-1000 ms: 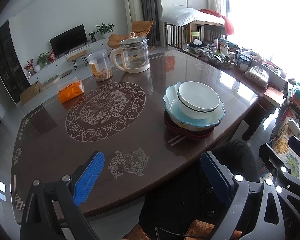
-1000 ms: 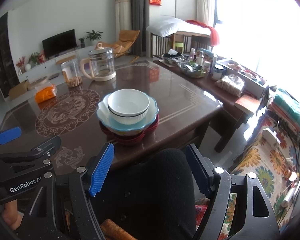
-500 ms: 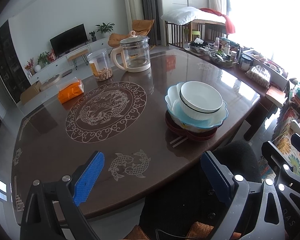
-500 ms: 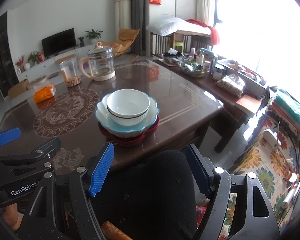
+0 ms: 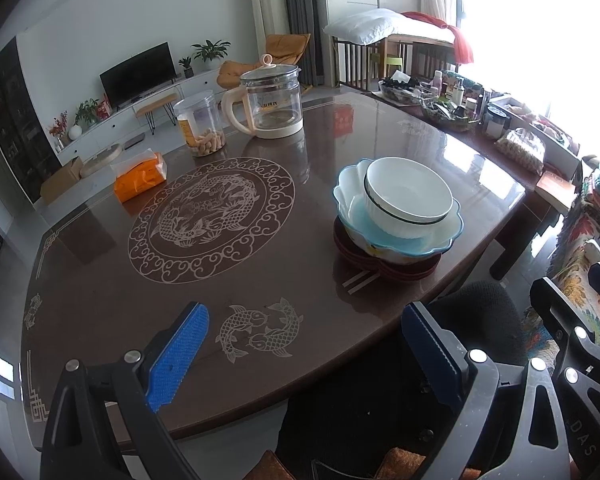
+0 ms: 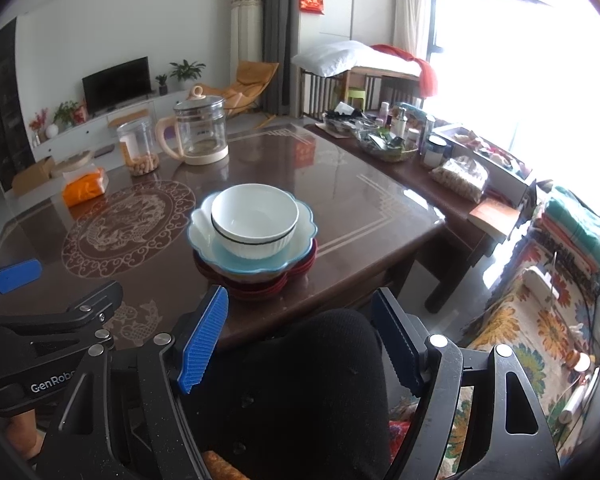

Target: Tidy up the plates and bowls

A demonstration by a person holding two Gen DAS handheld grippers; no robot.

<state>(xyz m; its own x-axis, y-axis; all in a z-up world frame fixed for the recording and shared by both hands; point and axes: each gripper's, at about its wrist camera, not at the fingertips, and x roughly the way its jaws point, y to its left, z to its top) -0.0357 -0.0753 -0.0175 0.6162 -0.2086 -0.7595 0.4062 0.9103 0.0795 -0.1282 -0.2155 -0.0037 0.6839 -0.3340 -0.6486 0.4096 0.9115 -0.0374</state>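
One white bowl (image 6: pixel 255 220) sits in one blue bowl (image 6: pixel 204 236) on stacked red plates (image 6: pixel 260 288); both tools, left tool (image 5: pixel 304 344) and right tool (image 6: pixel 300 336), gape wide, holding nothing.

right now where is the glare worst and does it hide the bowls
Both wrist views: the window at the right is blown out white, washing out the side table clutter. The glossy table mirrors light, but the white bowl and blue bowl stay sharp; fisheye bends the edges.
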